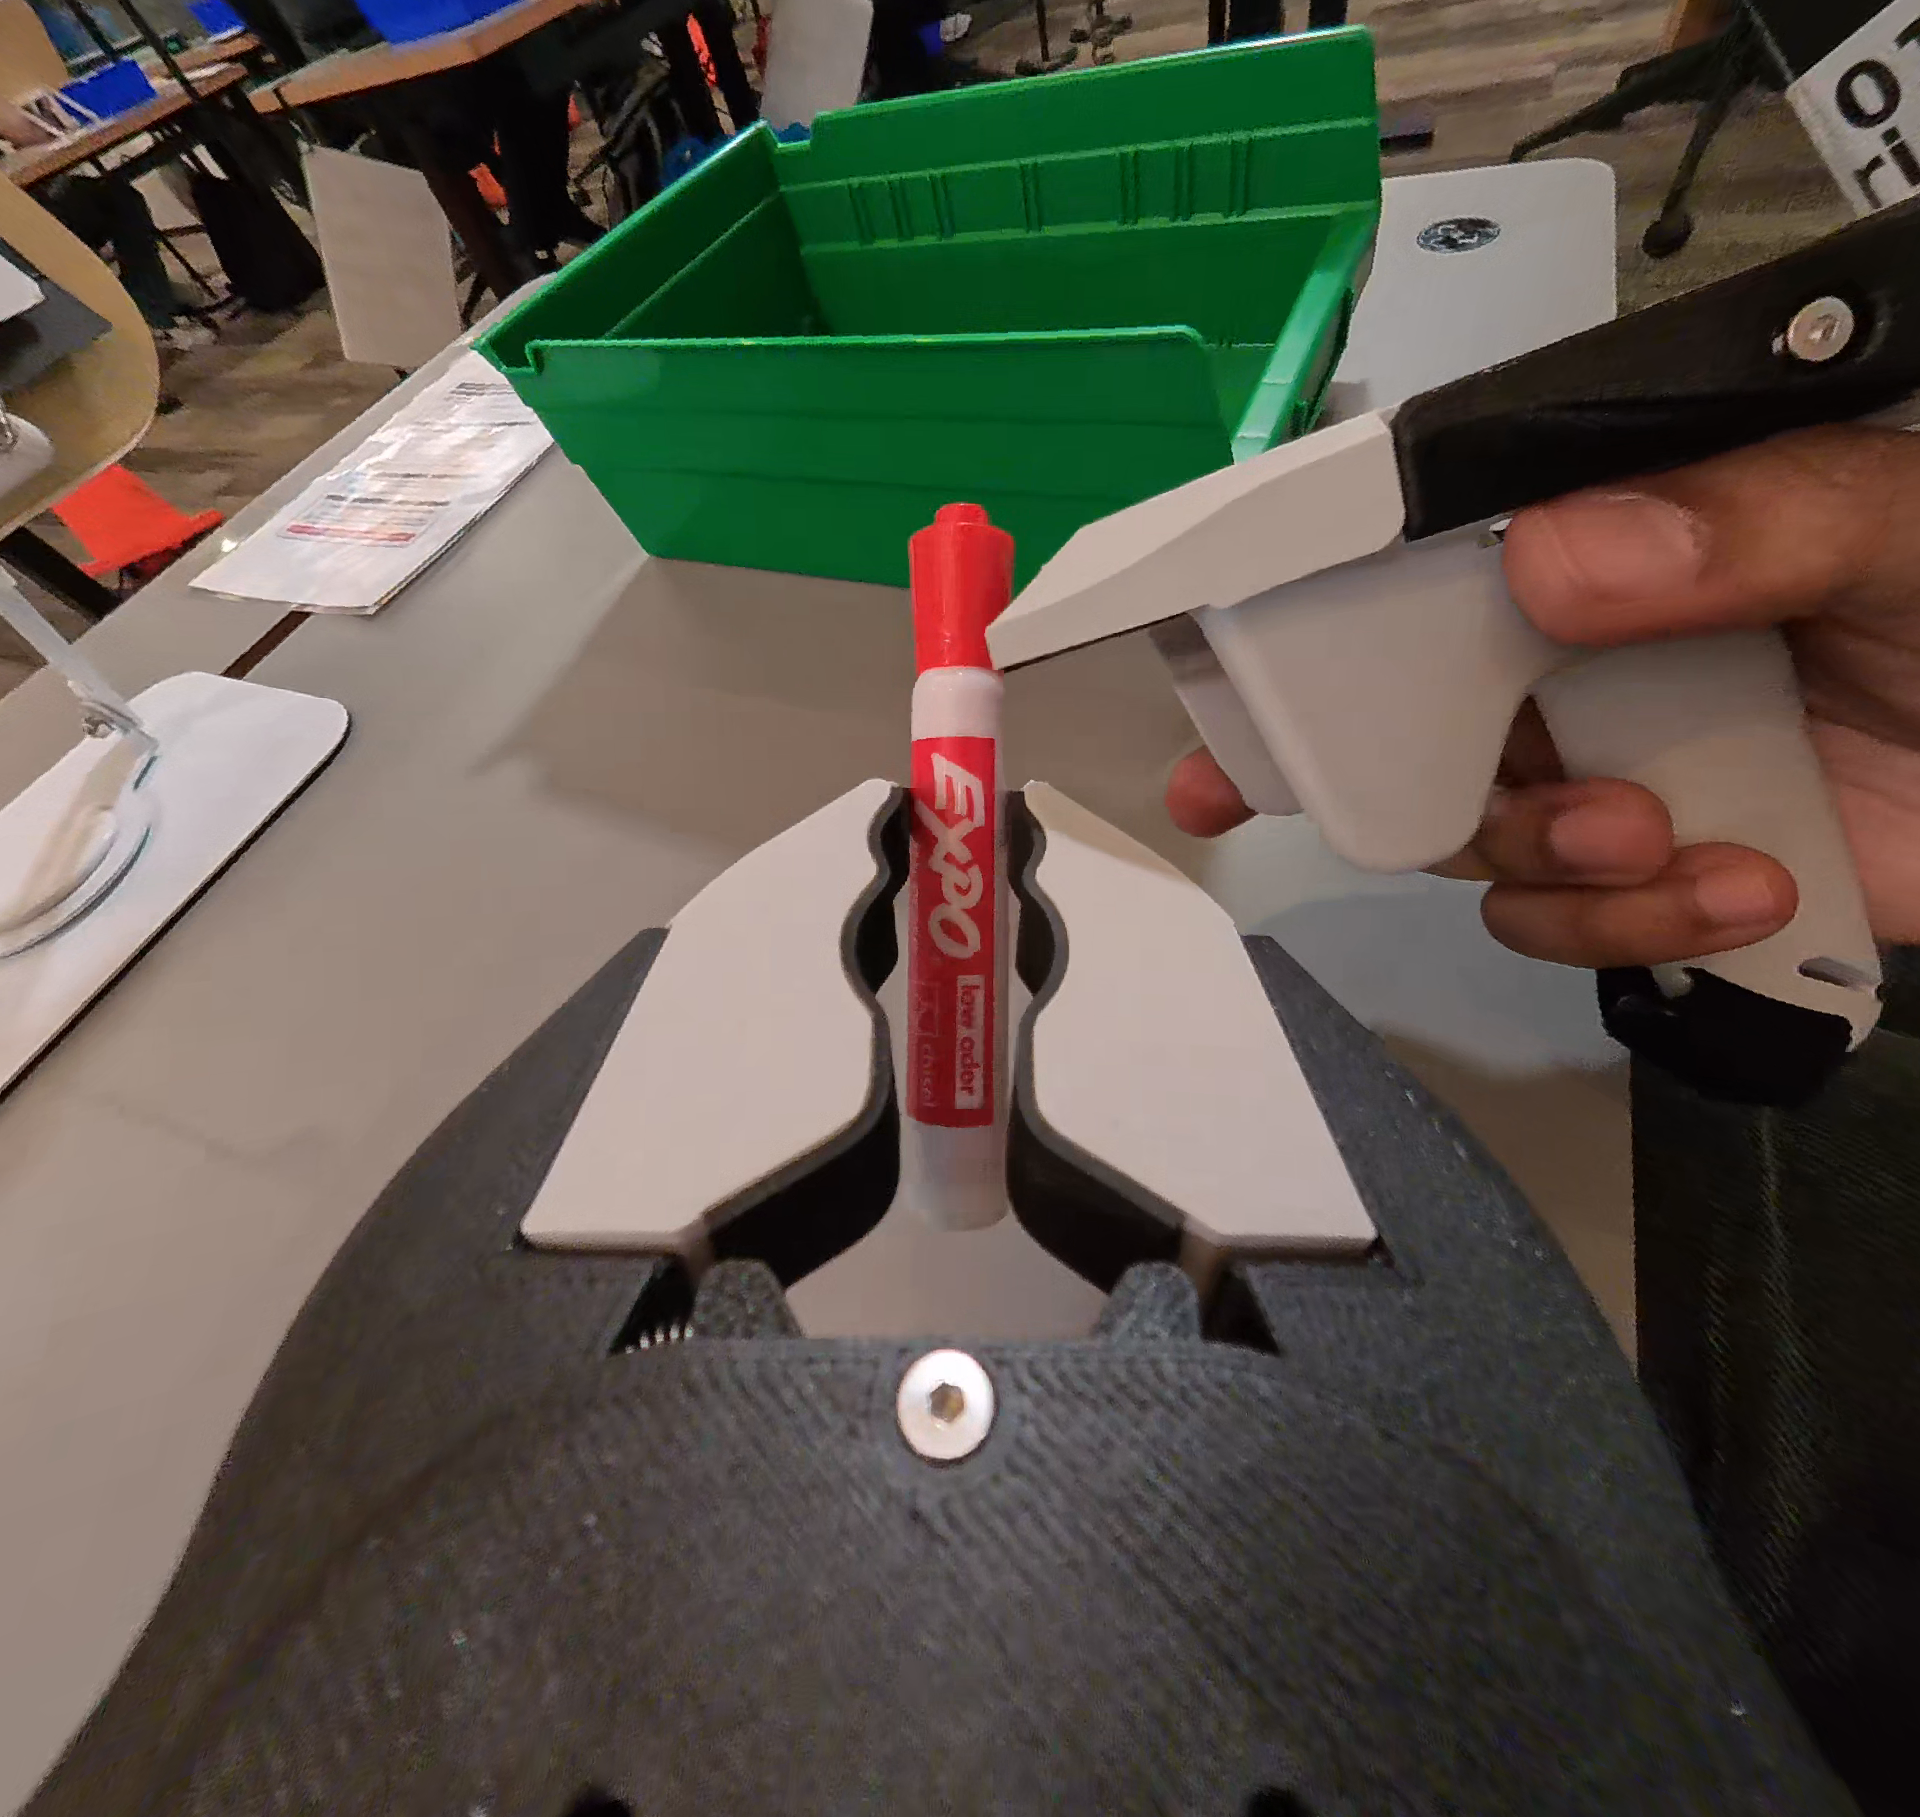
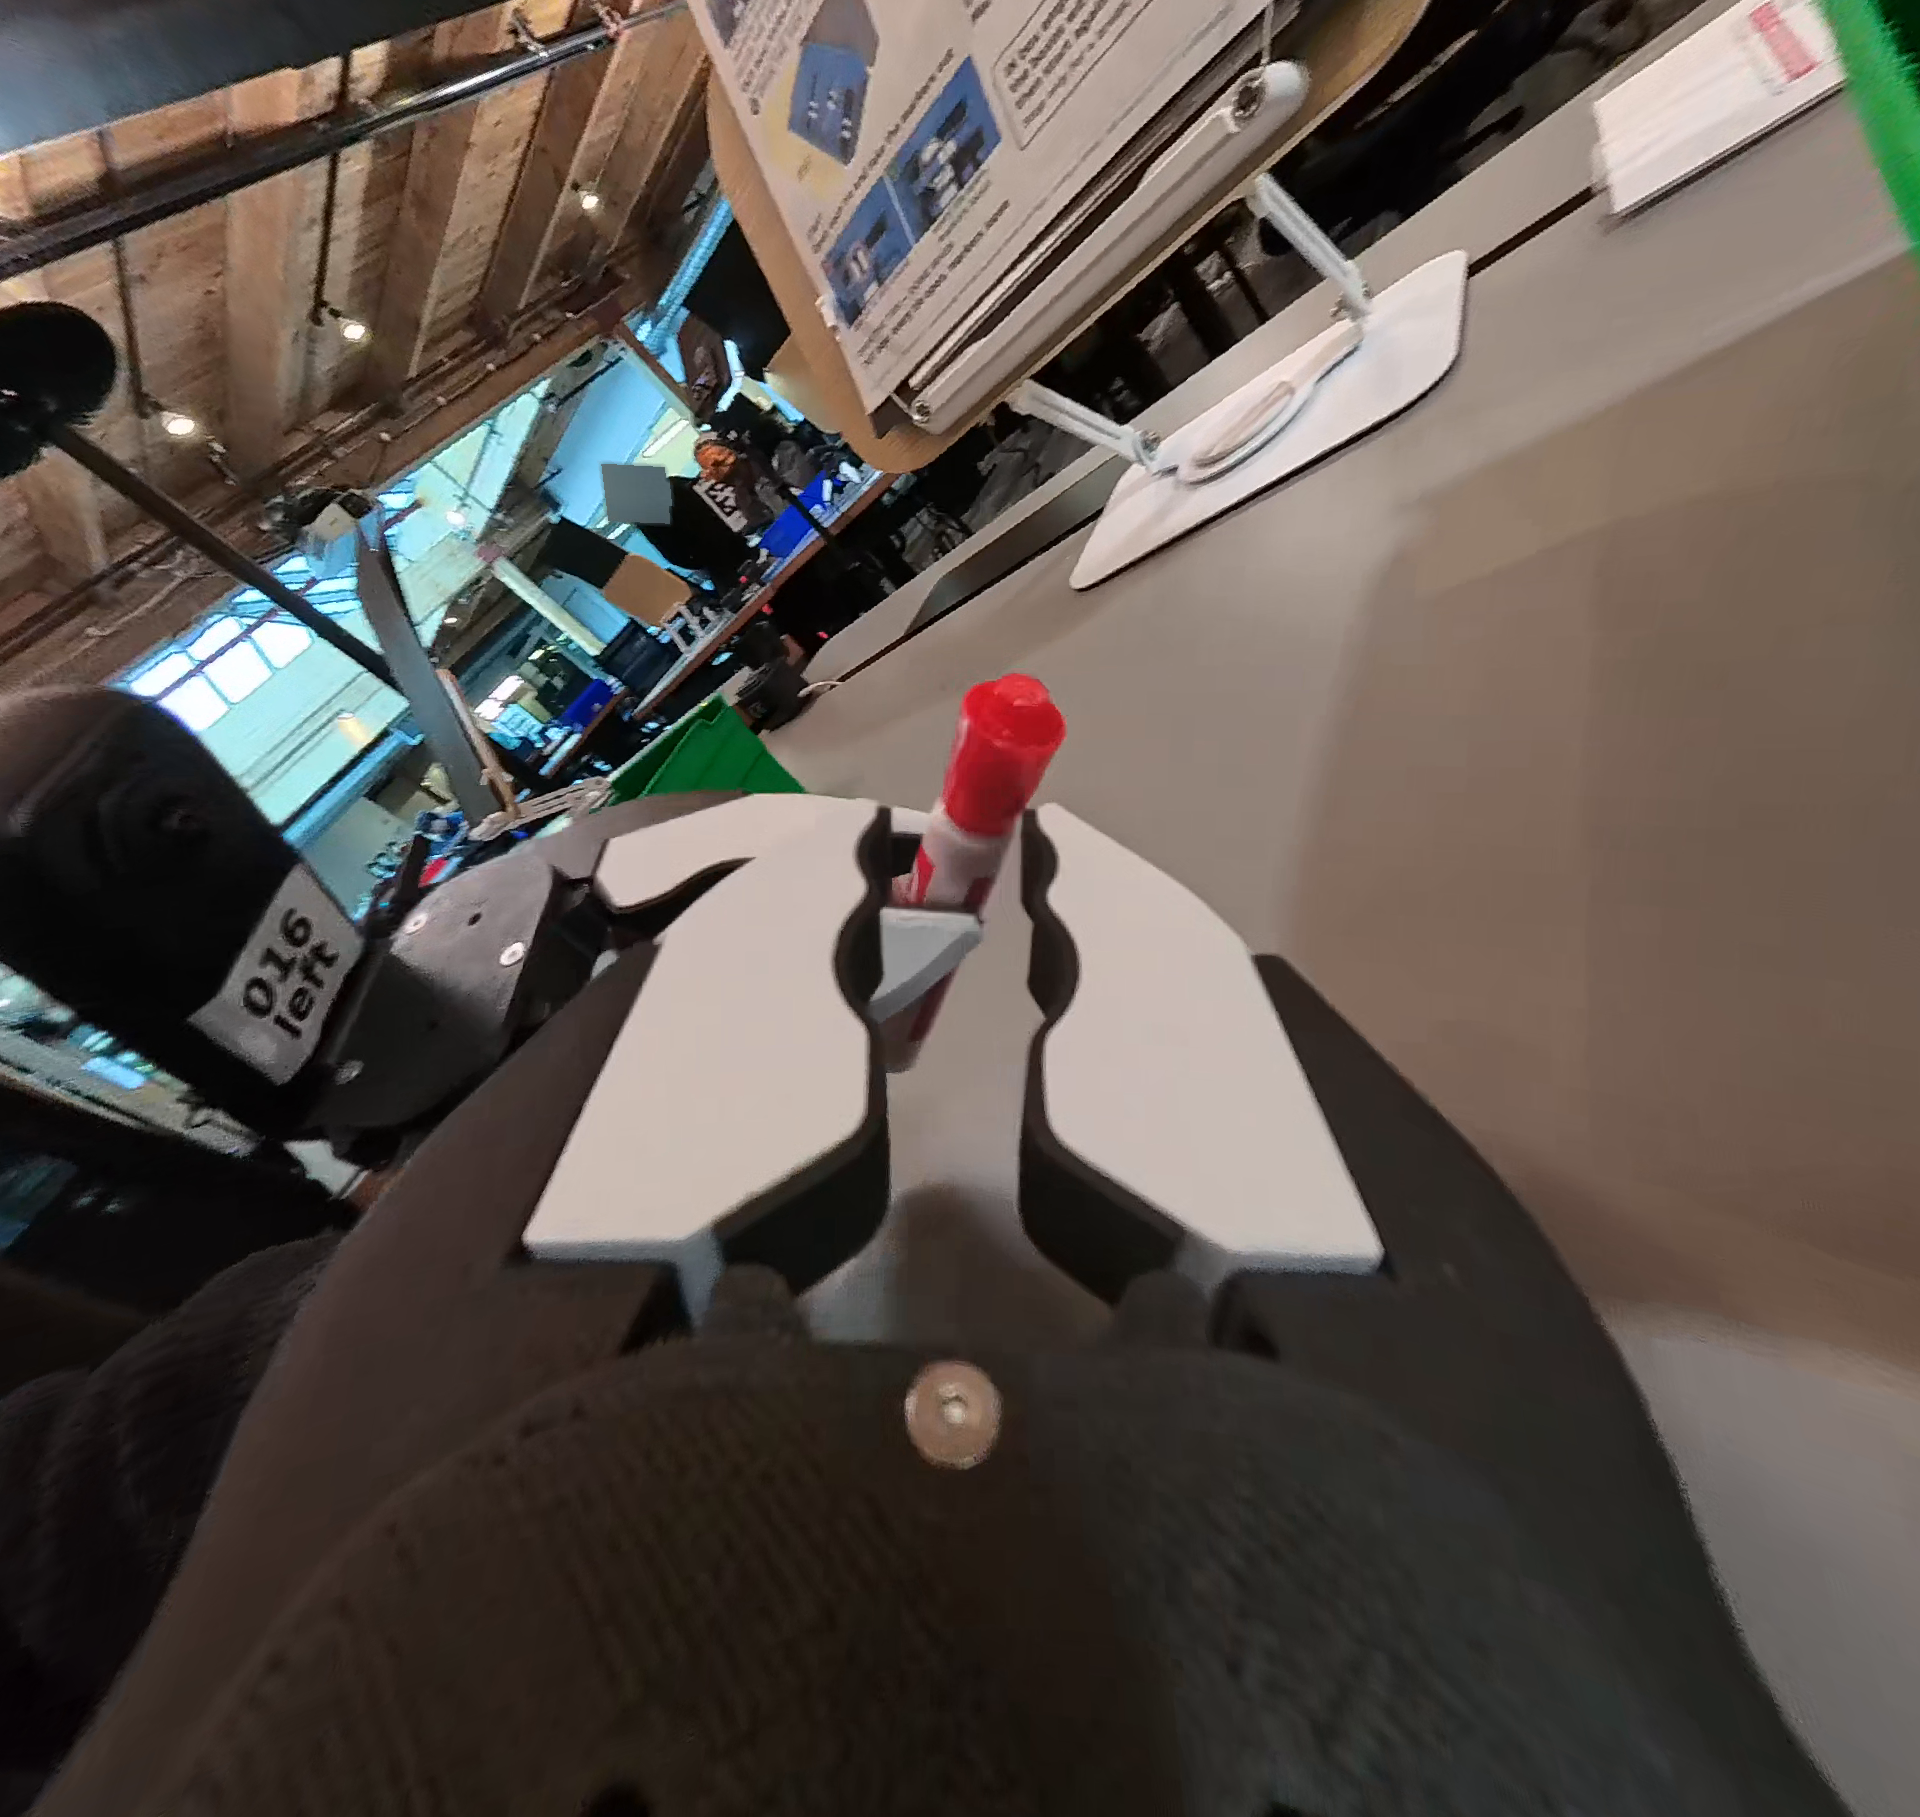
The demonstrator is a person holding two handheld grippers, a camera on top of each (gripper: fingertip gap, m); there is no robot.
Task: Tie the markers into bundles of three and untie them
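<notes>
Leftmost in the left wrist view, a white stand base [image 1: 156,780] sits on the grey table [image 1: 520,936], with a laminated sheet [image 1: 395,489] lying farther back. To the right of the sheet, at the far side, stands an open green bin [image 1: 883,437]. Nearer, at centre, the left gripper [image 1: 956,801] is clenched on the barrel of a red marker [image 1: 951,884], holding it clear of the table with the cap pointing toward the bin. From the right, the right gripper [image 1: 997,640], carried by a hand [image 1: 1714,728], has its tip against the marker at the cap's seam. In its own view the fingertips flank the cap end, but I cannot tell whether they are pressing on it.
</notes>
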